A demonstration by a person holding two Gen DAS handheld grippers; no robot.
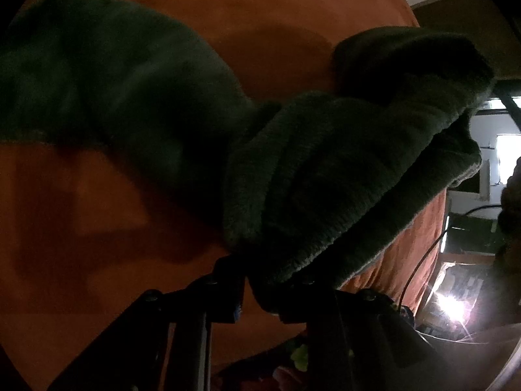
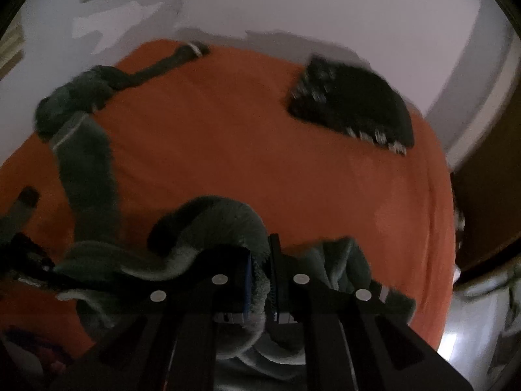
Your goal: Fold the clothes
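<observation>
Left wrist view
- Surface: an orange bedsheet (image 1: 276, 9) covers the bed, dimly lit.
- Garment: a dark green fleece garment (image 1: 325, 169) rises in a thick bunch from the claw and spreads away to a broad, blurred part on the left and a rolled fold at the upper right.
- Left gripper (image 1: 260, 288): its jaws stand close together with the fleece bunched between them, so it is clamped on the garment.
- Background: a bright light and room clutter at the lower right, too dark to name.

Right wrist view
- Right gripper (image 2: 260, 280): jaws drawn nearly together, with a pale-edged ridge of the same green fleece pinched between the pads.
- Garment spread: from the grip the fleece runs left and up across the sheet in a long strip to a knotted lump (image 2: 78, 97), probably a sleeve or leg; which, I cannot tell.
- Other cloth: a dark folded piece with pale trim (image 2: 355, 104) lies flat well apart, toward the far right of the bed.
- Wall: pale, behind the bed.

Judgement
- Step in hand: both claws hold the garment, one edge each; it looks like the lift-and-spread stage before any fold.
- Next move calls for: drawing the two grips apart to pull the twisted fleece straight, then laying it flat on bare sheet, clear of the folded piece.
</observation>
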